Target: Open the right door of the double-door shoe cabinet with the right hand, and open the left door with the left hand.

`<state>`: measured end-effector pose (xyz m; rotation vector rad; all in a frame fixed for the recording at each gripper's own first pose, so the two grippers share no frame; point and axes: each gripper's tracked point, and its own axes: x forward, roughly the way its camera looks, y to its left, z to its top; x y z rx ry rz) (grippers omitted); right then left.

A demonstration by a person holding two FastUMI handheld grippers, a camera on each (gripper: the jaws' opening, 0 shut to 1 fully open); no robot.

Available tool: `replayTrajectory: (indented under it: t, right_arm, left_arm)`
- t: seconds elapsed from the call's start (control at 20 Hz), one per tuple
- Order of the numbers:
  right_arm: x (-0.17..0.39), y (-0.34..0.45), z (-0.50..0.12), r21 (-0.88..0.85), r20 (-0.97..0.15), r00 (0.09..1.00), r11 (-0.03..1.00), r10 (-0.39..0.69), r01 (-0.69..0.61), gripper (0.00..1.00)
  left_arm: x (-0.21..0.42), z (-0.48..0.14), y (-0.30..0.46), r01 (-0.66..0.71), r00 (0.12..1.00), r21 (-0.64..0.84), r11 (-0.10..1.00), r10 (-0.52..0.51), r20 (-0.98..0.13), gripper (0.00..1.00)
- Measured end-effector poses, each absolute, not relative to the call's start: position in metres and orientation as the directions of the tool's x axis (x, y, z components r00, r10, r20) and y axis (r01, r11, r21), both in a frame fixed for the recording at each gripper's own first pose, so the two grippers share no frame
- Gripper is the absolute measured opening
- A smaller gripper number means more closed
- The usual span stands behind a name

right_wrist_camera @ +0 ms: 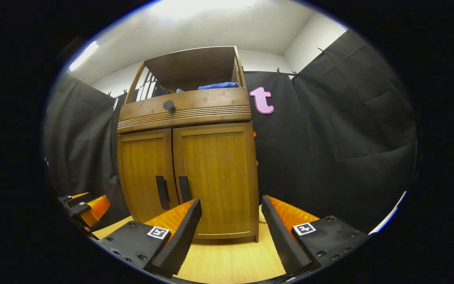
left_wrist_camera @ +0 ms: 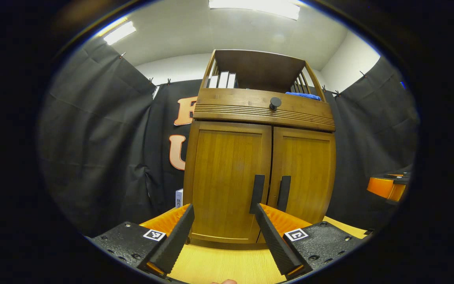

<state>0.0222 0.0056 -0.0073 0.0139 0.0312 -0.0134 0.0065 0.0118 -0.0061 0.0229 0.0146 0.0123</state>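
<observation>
Black cloth walls all round, white ceiling w/ bright lights up top, pale wood floor down low.

Nearest, left gripper view: left gripper low in front, fingers spread wide, nothing held. Bit of a fingertip at very bottom edge. Just past the fingers, shoe cabinet standing on the floor, close up. Left door shut, right door shut. Two dark bar handles side by side in the middle: left handle just above one finger's tip, can't tell if touching; right handle beside it. Off at far right edge, other gripper seen small, apart from cabinet.

Nearest, right gripper view: right gripper low in front, fingers spread wide too, nothing held. Behind it, same cabinet, right door straight ahead, left door beside it, both shut. Handles left of the near finger, not touched. Left gripper small at left edge.

Higher up: drawer front w/ grooves and round dark knob. On open top shelf, white books at left, blue cloth at right. Small white box on floor by cabinet's left side.
</observation>
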Motion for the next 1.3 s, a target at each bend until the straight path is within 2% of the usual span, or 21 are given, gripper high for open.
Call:
replayTrajectory:
  t: [0.4, 0.5, 0.55, 0.6, 0.75, 1.0, 1.05, 1.1, 1.2, 1.3]
  right_arm:
    - [0.102, 0.053, -0.002, 0.008, -0.008, 0.991, 0.991, 0.133, -0.133, 0.98]
    - [0.124, 0.074, -0.009, 0.001, -0.016, 0.984, 0.984, 0.179, -0.179, 0.98]
    - [0.135, 0.087, -0.013, -0.002, -0.023, 0.979, 0.979, 0.203, -0.203, 0.98]
    - [0.145, 0.099, -0.019, 0.002, -0.03, 0.974, 0.975, 0.223, -0.223, 0.98]
    - [0.17, 0.13, -0.041, 0.038, -0.04, 0.962, 0.962, 0.271, -0.269, 0.98]
    - [0.222, 0.149, -0.078, 0.03, -0.087, 0.971, 0.975, 0.223, -0.222, 0.99]
    - [0.23, 0.146, -0.083, 0.022, -0.094, 0.974, 0.979, 0.205, -0.204, 0.98]
    - [0.237, 0.145, -0.087, 0.008, -0.103, 0.977, 0.982, 0.188, -0.189, 0.98]
    - [0.25, 0.142, -0.086, -0.009, -0.104, 0.982, 0.987, 0.16, -0.161, 0.99]
    - [0.259, 0.139, -0.09, -0.025, -0.115, 0.984, 0.99, 0.137, -0.141, 0.99]
  left_arm:
    - [0.015, -0.01, 0.017, -0.016, 1.0, 0.02, 1.0, 0.016, -0.025, 0.92]
    - [0.013, -0.01, 0.018, -0.015, 1.0, 0.023, 1.0, 0.016, -0.025, 0.92]
    - [0.013, -0.01, 0.018, -0.015, 1.0, 0.025, 1.0, 0.015, -0.025, 0.95]
    - [0.014, -0.011, 0.019, -0.014, 1.0, 0.03, 0.999, 0.015, -0.027, 0.92]
    - [0.013, -0.012, 0.02, -0.02, 0.999, 0.029, 0.999, 0.02, -0.03, 0.92]
    - [0.009, -0.013, 0.017, -0.016, 0.999, 0.005, 1.0, 0.016, -0.037, 0.92]
    - [0.009, -0.012, 0.017, -0.017, 0.999, 0.009, 1.0, 0.017, -0.035, 0.95]
    - [0.008, -0.009, 0.018, -0.019, 0.999, 0.012, 1.0, 0.02, -0.029, 0.92]
    - [0.008, -0.007, 0.019, -0.026, 0.999, 0.021, 0.999, 0.026, -0.018, 0.92]
    - [0.009, -0.006, 0.022, -0.033, 0.999, 0.03, 0.999, 0.033, -0.013, 0.95]
